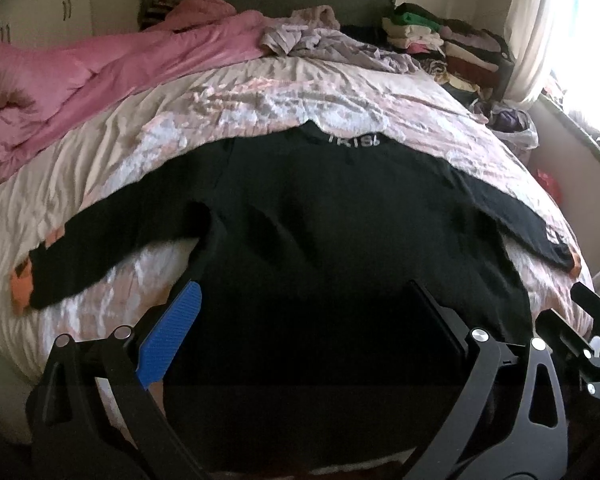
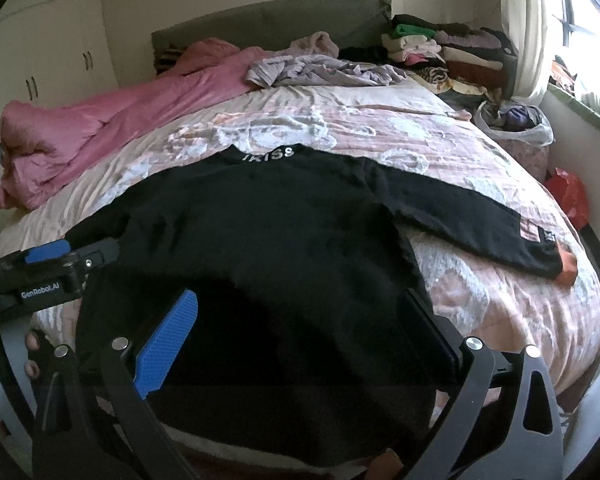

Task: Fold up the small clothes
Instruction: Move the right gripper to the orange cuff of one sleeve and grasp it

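Black long-sleeved sweater (image 1: 320, 208), white lettering at the collar, orange cuffs: laid flat on the bed, body filling the centre of both wrist views, sleeves spread toward the left and right edges of the frame, hem running down to the lower edge between the gripper fingers.

Bedspread (image 1: 260, 96), pink and white, floral, wrinkled: covers the bed beneath the sweater.

Left gripper (image 1: 300, 332), black frame, blue ribbed pad (image 1: 168, 336) on one finger: lower part of the left wrist view, jaws spread wide, over the sweater's hem; cannot tell whether the fingertips touch the cloth. Nothing held. Its side also shows at the left edge of the right wrist view, lettered "GenRobot.AI".

Right gripper (image 2: 300, 340), same make: lower part of the right wrist view, jaws spread wide over the lower right part of the sweater. Nothing held; contact with the cloth cannot be told. Part of it shows at the lower right edge of the left wrist view.

Pink duvet (image 1: 100, 68): bunched along the upper left of the frame.

Lilac garment (image 2: 320, 68): crumpled, upper centre, near the headboard (image 2: 268, 20).

Folded clothes (image 2: 440, 48): stacked, upper right, beside the curtain (image 2: 520, 20).

Plastic bag (image 2: 516, 120) holding cloth: right of the bed, below the window.
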`<action>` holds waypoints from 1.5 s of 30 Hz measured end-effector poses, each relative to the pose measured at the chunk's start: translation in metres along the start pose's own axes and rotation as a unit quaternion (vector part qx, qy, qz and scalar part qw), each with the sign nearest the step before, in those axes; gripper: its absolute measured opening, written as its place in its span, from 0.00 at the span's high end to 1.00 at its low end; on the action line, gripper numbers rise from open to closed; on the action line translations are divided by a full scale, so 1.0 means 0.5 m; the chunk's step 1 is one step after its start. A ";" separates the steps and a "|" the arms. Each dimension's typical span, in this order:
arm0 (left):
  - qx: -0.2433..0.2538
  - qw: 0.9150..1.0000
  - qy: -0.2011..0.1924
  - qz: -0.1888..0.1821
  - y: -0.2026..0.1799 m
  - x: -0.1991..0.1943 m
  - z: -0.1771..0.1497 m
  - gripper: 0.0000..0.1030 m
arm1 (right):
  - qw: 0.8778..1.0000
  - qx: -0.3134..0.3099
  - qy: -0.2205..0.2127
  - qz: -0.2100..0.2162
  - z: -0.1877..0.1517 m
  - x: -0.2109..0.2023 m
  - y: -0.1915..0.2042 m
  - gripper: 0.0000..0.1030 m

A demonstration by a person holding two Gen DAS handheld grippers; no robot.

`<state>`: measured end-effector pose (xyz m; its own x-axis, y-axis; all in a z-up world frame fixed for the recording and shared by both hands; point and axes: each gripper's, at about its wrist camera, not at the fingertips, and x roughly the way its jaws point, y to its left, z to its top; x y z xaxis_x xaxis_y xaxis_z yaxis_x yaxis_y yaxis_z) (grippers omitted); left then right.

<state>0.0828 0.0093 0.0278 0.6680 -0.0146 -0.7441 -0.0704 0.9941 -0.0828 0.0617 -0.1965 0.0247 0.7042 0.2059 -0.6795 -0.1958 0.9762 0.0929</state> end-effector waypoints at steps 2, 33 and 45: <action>0.000 1.000 -0.002 -0.002 -0.001 0.007 0.015 0.08 | 1.000 0.000 -0.004 -0.004 0.015 0.002 -0.007 0.04; 0.015 0.999 -0.028 -0.006 -0.103 0.080 0.229 0.08 | 0.995 0.074 -0.053 -0.040 0.273 0.075 -0.181 0.04; 0.022 0.999 -0.023 -0.033 -0.142 0.142 0.229 0.08 | 0.986 0.128 -0.074 -0.078 0.258 0.087 -0.266 0.04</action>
<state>0.2200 -0.0498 0.0568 0.7040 -0.0766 -0.7061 0.0069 0.9949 -0.1010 0.2066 -0.3088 0.0766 0.8080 0.0411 -0.5878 0.0879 0.9780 0.1891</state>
